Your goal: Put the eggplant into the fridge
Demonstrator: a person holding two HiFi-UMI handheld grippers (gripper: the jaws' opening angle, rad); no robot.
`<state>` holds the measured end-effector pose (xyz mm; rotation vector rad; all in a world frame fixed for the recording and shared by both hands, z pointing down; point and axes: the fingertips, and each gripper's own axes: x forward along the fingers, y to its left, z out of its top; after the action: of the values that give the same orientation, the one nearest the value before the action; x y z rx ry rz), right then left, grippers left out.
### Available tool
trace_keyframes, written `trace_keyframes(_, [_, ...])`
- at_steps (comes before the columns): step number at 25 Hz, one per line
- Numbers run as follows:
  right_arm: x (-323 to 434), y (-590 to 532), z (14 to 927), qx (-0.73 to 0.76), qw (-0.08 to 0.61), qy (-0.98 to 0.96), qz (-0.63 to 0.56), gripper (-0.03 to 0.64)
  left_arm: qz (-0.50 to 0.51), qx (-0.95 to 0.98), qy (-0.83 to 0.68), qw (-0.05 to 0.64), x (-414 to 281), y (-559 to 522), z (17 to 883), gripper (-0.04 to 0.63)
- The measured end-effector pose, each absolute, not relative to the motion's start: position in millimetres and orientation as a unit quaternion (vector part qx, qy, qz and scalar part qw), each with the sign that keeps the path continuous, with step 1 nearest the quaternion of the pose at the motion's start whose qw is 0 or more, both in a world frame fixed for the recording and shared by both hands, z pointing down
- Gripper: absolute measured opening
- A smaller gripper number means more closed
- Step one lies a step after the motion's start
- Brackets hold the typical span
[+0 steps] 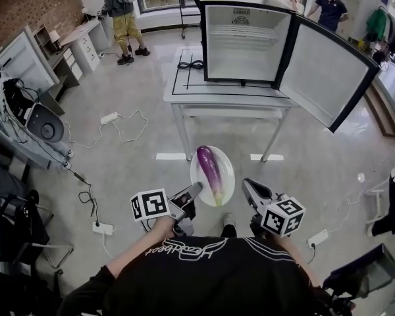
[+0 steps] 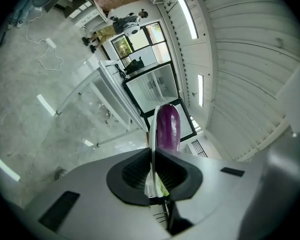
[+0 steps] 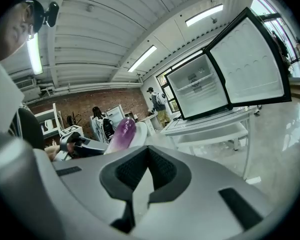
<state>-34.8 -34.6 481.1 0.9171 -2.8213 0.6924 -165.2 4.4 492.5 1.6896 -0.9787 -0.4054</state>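
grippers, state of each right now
left gripper: closed on rim of the white round plate carrying the long purple eggplant
right gripper: closed on that plate's opposite rim

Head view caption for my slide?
Left gripper and right gripper hold a white plate with a purple eggplant facing the open black fridge.

A white table (image 1: 217,92), a power strip (image 1: 109,118), a standing person (image 1: 122,12).
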Motion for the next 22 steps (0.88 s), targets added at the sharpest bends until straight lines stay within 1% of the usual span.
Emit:
trace_keyframes(13, [26,-213,474,0.301,0.037,-0.923,0.237,0.006,-0.148,0.707,-0.42,0.55,-100,-169,488,0.025])
trace_keyframes(22, [58,-278,465,0.306,0.024,-0.925,0.223,0.006,-0.149,0.722,-0.415,0.534,-65,-237,473,0.025])
